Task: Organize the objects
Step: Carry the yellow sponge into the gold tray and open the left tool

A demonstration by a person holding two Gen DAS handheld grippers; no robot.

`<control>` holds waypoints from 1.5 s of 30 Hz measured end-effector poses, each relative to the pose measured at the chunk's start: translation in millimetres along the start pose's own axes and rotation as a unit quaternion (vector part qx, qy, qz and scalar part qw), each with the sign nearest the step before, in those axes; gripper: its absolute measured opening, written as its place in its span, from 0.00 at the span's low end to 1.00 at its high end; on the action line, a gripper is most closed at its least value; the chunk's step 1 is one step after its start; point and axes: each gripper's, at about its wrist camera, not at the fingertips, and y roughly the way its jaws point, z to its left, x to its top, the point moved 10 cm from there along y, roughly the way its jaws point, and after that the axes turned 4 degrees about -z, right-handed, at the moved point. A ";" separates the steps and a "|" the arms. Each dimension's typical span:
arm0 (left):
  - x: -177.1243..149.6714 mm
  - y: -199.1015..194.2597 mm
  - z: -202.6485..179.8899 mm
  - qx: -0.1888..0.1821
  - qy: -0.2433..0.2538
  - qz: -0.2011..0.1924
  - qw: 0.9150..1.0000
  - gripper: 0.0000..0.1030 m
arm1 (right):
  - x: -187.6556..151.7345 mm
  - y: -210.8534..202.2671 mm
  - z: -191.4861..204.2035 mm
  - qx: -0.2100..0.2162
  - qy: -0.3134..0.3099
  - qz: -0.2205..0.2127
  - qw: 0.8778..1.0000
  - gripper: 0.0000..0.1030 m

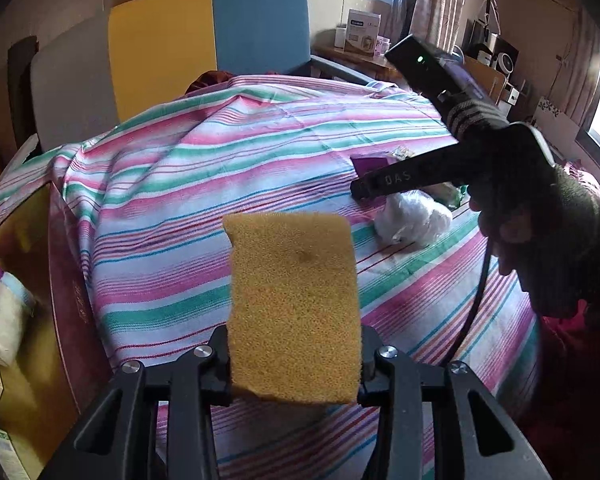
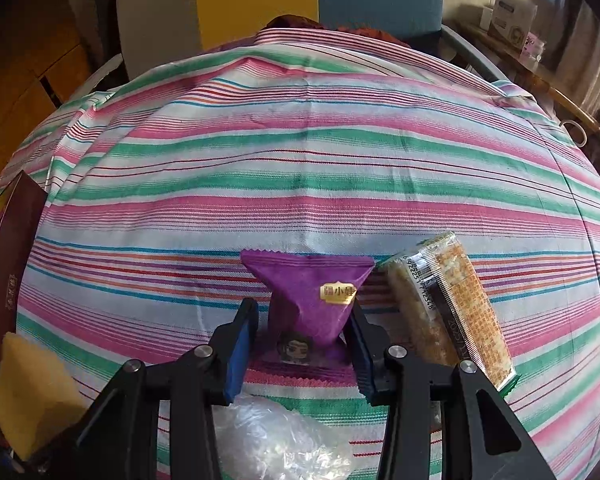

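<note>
A yellow sponge (image 1: 294, 308) stands upright in my left gripper (image 1: 294, 364), which is shut on its lower part above the striped cloth (image 1: 220, 152). The same sponge (image 2: 32, 392) shows at the lower left of the right wrist view. My right gripper (image 2: 304, 340) is shut on a purple snack packet (image 2: 308, 292), whose middle is pinched in between the blue pads (image 2: 240, 344). The packet lies on the cloth (image 2: 300, 160). In the left wrist view the right gripper (image 1: 364, 190) reaches down at the right, held by a gloved hand (image 1: 540, 208).
A long cereal bar in clear wrap (image 2: 448, 304) lies just right of the purple packet. A crumpled clear plastic bag (image 2: 276, 436) sits near the right gripper. An open box (image 1: 16, 248) with a dark red flap (image 1: 66, 280) stands at the left. A yellow and blue chair (image 1: 212, 40) is behind.
</note>
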 end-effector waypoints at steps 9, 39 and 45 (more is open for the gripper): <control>16.9 -67.7 39.5 -0.029 -0.075 -0.029 0.996 0.39 | 0.8 -1.3 -0.7 -0.007 -0.012 -0.003 1.000 0.43; -104.4 -91.8 206.2 0.069 -0.305 0.087 0.946 0.40 | -7.1 1.9 -7.5 -0.024 -0.027 -0.003 0.999 0.43; -111.7 -89.8 200.6 0.070 -0.298 0.100 0.947 0.42 | -7.0 1.5 -7.0 -0.025 -0.027 -0.003 0.999 0.43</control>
